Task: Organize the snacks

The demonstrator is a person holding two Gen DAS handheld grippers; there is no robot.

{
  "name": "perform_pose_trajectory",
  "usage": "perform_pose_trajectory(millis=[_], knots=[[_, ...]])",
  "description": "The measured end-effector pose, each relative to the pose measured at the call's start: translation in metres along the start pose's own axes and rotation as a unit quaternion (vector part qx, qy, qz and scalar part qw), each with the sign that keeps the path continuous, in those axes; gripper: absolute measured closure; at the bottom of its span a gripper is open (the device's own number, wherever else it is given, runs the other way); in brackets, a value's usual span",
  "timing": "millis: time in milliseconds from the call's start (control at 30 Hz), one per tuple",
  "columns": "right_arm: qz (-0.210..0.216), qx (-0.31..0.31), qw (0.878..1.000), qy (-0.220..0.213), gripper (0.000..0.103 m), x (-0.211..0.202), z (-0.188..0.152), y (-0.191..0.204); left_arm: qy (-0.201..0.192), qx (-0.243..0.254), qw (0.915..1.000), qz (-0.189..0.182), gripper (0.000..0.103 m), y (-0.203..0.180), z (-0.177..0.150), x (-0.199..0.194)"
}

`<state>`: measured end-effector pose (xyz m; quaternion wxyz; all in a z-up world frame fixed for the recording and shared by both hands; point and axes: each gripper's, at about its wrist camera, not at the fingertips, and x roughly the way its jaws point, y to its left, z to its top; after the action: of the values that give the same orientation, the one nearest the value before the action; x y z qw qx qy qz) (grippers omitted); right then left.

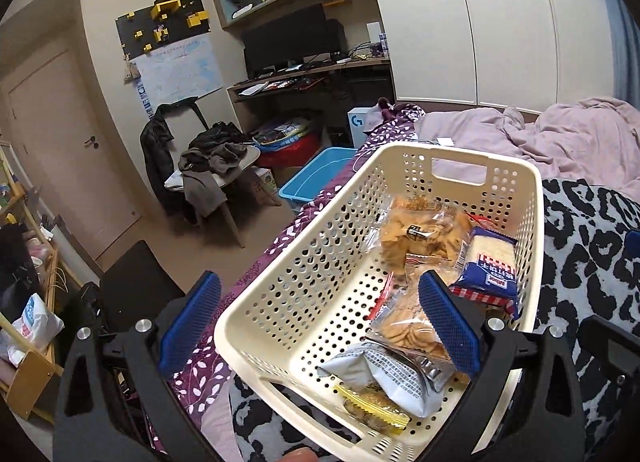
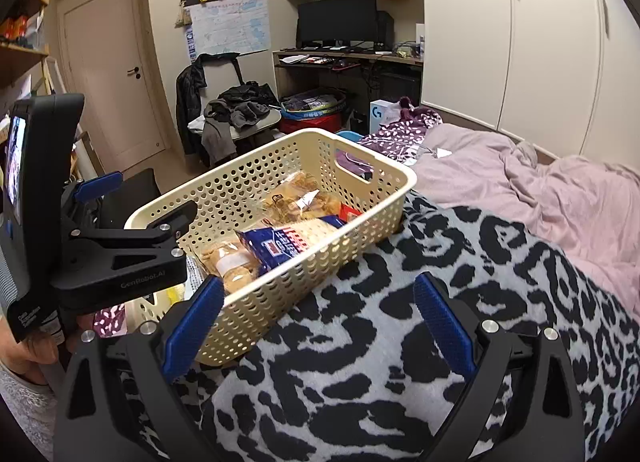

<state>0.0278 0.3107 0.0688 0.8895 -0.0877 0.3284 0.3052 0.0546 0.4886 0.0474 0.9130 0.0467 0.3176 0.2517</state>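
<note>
The cream basket sits on the bed, on a black-and-grey leopard-print blanket, and it is loaded with snacks. The left gripper hangs right over the basket's near end, fingers spread wide: the left finger sits outside the basket wall, the right finger is down inside, above the packets, gripping nothing. In that wrist view, a blue cracker packet lies at about two o'clock in the basket, against the right wall. A clear bag of golden crisps sits toward twelve. A clear bag of round biscuits lies at the centre under the right finger, and a silver-grey pouch rests at six o'clock. A yellow-sealed bag peeks out beneath the pouch, its contents hard to make out.

The right gripper hovers over the blanket, fingers wide apart and empty, with the basket at its ten o'clock. Its left finger is just beside the basket's near corner. A pink duvet lies rumpled at two o'clock.
</note>
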Motion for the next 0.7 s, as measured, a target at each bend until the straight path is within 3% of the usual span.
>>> perform_pose_trajectory(millis=[700], knots=[[-0.015, -0.04, 0.999, 0.012, 0.008, 0.019, 0.009, 0.022, -0.002, 0.011, 0.9997, 0.021, 0.002, 0.005, 0.002, 0.004]])
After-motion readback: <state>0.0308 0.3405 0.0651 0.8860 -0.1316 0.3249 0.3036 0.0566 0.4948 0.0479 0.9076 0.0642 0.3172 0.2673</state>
